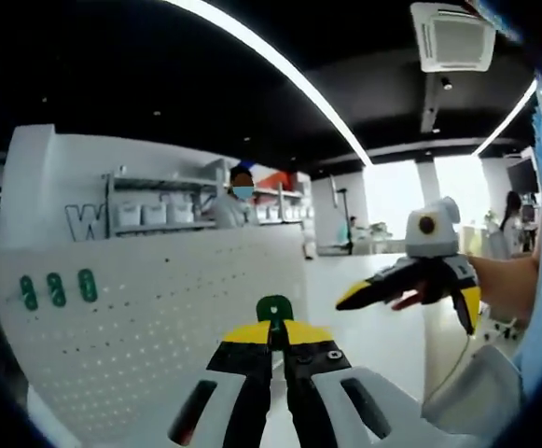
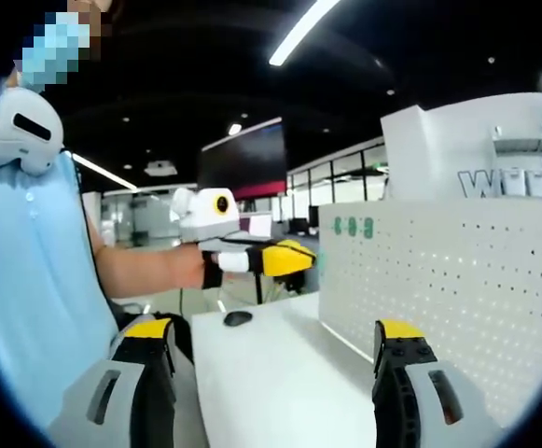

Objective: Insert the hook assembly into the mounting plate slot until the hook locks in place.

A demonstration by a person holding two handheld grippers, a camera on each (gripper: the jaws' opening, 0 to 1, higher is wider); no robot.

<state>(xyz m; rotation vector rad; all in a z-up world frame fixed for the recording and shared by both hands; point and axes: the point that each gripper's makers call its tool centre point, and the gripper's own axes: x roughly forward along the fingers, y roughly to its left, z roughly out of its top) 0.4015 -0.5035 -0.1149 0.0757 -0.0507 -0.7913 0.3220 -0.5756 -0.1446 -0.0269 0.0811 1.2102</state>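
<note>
The white perforated pegboard [image 1: 149, 317] stands upright on the white table [image 2: 280, 373], with bare tabletop beside it. Three green hooks [image 1: 57, 288] sit near its upper edge. The left gripper [image 1: 274, 329], jaws together, clamps a green hook piece [image 1: 274, 308]. The right gripper [image 2: 271, 350] has jaws wide apart.

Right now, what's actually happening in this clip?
A person holds a two-jaw gripper in each hand in front of a white pegboard standing on a white table. The left gripper is shut on a green hook, held up close to the board but not yet pushed in. Three more green hooks already sit in the board's upper left. The right gripper is open and holds nothing; it hangs off to the side, above the table.
</note>
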